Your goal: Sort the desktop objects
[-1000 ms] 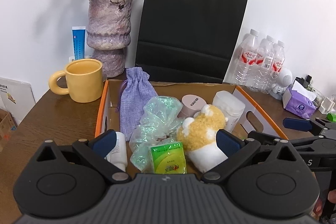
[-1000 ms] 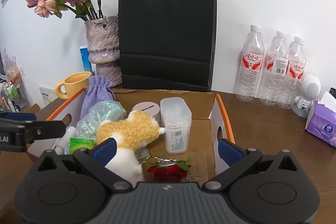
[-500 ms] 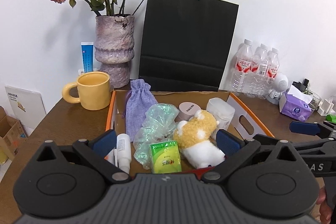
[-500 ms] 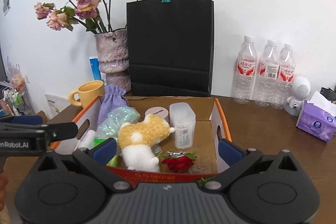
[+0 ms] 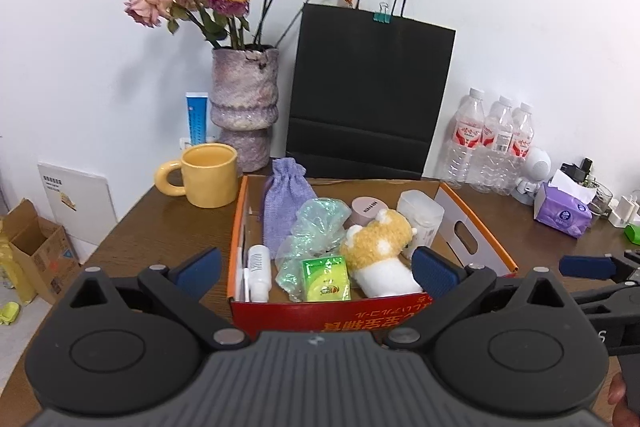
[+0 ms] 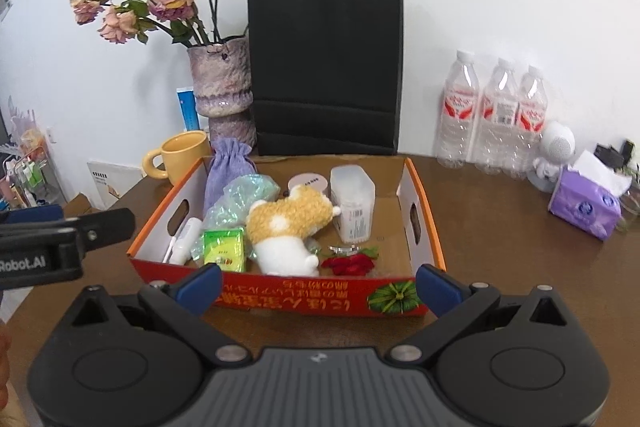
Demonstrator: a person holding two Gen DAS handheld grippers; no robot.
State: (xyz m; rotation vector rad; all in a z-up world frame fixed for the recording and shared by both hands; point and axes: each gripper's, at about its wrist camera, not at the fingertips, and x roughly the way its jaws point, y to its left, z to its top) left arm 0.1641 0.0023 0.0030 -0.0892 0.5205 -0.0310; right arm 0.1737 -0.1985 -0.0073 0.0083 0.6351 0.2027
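Your left gripper (image 5: 316, 269) has its blue-padded fingers (image 5: 199, 267) spread wide and holding nothing; your right gripper (image 6: 318, 283) is likewise spread wide and empty. Ahead of both finger pairs, on the brown wooden table (image 6: 500, 227), stands the open red-and-orange cardboard box (image 6: 424, 211) with its red printed front wall nearest the fingertips. Contents: a lilac woven drawstring pouch (image 5: 285, 199) upright at the far left; a crumpled iridescent green plastic bag (image 5: 316, 231) in front of it; a white cylindrical bottle (image 5: 258, 269) lying along the left wall; a green-and-yellow packet (image 5: 325, 277) just beyond the gap between your left fingers; a yellow-and-white plush toy (image 5: 380, 259) lying at centre; a round pink jar (image 5: 365, 207) behind the plush; a translucent white plastic container (image 6: 352, 203) upright to the right of it. Beyond the box: a yellow ceramic mug (image 5: 208, 174), a mottled purple vase of dried roses (image 5: 245, 115), a black paper bag (image 5: 368, 95), three clear water bottles (image 6: 494, 115), a purple tissue pack (image 6: 586, 205). The right wrist view alone shows a red artificial rose (image 6: 352, 263) with a silver clip on the box floor beside the plush, between your right fingers; in the left wrist view the plush and your right-hand finger cover that spot. The left wrist view alone shows a small brown carton (image 5: 40, 251) on the floor, left of your left finger.
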